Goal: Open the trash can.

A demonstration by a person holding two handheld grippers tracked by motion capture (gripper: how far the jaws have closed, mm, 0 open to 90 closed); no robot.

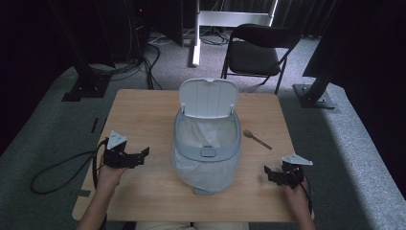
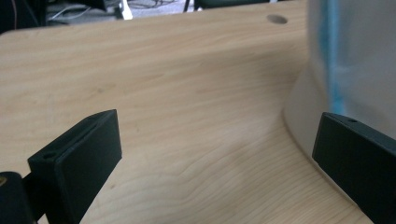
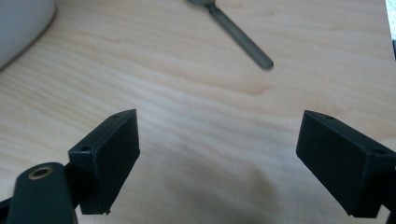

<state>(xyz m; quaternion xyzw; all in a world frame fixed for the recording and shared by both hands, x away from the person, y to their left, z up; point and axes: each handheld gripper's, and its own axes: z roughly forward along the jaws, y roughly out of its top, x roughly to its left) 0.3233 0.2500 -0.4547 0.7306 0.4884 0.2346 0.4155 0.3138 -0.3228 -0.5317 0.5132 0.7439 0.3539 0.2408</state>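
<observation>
Wooden table (image 1: 143, 115): pale top, bare on my left side.
Left gripper (image 1: 141, 154): I hold it low over the table, jaws spread wide, nothing between them; it points toward the bin's side.
Grey plastic bin (image 1: 207, 152): stands mid-table between my hands, lid (image 1: 208, 97) tipped up at the back, a thin clear liner bag (image 1: 206, 167) folded over its rim and hanging down the outside.
Small wooden spoon (image 1: 256, 139): lies flat just right of the bin, handle angled toward my right hand.
Right gripper (image 1: 269, 173): jaws apart and empty, near the table's right edge, aimed up at the spoon.
Doing it well: I judge the spoon is next; I'd come in low, straddle the handle squarely, close, then lift over the rim without snagging the bag.
Writing: none I can read.
</observation>
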